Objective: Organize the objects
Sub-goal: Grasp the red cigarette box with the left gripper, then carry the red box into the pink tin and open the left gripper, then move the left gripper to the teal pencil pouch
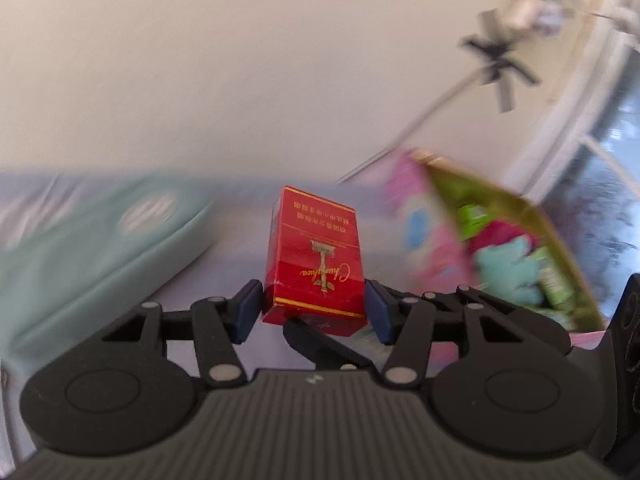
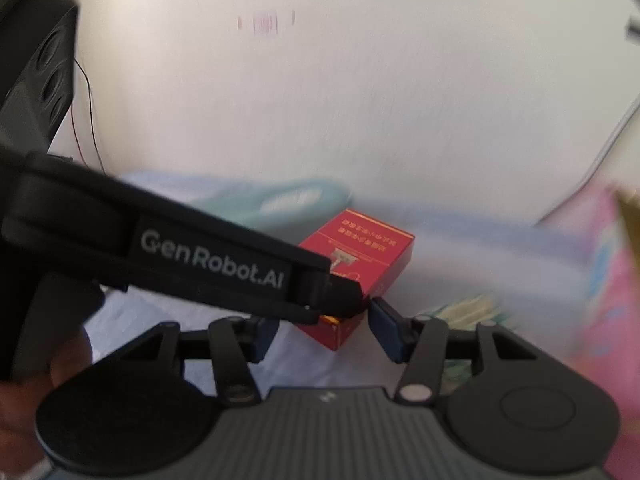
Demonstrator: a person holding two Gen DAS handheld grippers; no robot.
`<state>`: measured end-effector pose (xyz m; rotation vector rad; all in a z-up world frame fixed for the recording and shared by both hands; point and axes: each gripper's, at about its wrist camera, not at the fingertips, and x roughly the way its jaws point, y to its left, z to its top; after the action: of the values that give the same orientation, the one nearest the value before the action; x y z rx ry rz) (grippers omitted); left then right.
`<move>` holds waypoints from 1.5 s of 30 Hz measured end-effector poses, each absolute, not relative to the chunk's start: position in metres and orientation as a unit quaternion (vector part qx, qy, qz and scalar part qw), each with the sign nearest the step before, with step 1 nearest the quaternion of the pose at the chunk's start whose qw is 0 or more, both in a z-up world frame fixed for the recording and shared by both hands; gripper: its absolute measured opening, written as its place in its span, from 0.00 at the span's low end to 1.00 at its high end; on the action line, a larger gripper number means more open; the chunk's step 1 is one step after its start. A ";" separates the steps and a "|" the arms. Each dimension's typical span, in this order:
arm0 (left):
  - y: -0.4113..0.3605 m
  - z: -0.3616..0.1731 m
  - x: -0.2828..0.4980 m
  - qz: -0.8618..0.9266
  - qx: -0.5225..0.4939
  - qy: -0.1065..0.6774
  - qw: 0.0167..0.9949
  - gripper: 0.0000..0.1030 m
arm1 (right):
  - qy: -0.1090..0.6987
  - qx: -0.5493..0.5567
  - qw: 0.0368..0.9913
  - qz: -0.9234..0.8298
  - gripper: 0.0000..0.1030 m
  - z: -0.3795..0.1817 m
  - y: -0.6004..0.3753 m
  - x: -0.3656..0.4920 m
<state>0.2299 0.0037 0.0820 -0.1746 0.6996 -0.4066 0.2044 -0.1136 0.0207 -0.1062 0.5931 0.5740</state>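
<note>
At the centre of the left wrist view, the red rectangular cardboard cigarette pack with gold print [image 1: 314,258] stands between the 2 blue pads of the left gripper [image 1: 314,310]. Both pads press against the pack's 2 narrow side faces near its lower end, so the left gripper is clamped on the pack. The pack is upright with a slight tilt, its printing upside down to the camera.

In the right wrist view, the same pack [image 2: 360,248] appears at mid-frame, partly covered by the black body of the left gripper [image 2: 340,304], which crosses from the upper left. The right gripper [image 2: 320,326] sits below the pack with its blue pads spread apart and nothing between them; its jaws are open. Whether the pack rests on the pale lilac surface [image 1: 224,276] or is lifted clear of it cannot be determined.

Handling judgement:
- Weight: probably light; a moderate clamp should suffice.
- Stiffness: thin card walls are likely to dent under excess force, more so if the pack is part empty.
- Surface: a glossy finish or film wrap may let it slip on the pads.
- Hold point: the 2 narrow sides, as now; a grip nearer mid-height would probably limit pivoting.

At the right of the left wrist view lies a blurred pink and green printed bag [image 1: 480,248]; at the left, a pale teal soft package [image 1: 80,248].
</note>
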 end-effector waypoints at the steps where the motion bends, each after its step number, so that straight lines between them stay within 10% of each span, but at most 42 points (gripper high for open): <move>1: -0.009 0.091 0.227 -0.211 -0.075 0.327 0.918 0.55 | 0.276 -0.044 0.920 0.273 0.49 0.030 -0.124 0.201; 16: -0.169 0.065 0.295 -0.270 -0.007 0.350 0.897 0.62 | 0.277 -0.016 0.953 0.125 0.62 0.048 -0.283 0.234; 45: -0.012 0.059 0.164 -0.119 0.003 0.322 0.939 0.72 | 0.255 0.116 0.943 0.181 0.70 0.051 -0.253 0.076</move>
<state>0.1642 -0.0122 0.0594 0.0070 0.6565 -0.2420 0.0761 -0.2529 0.0507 0.2356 0.5192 0.3681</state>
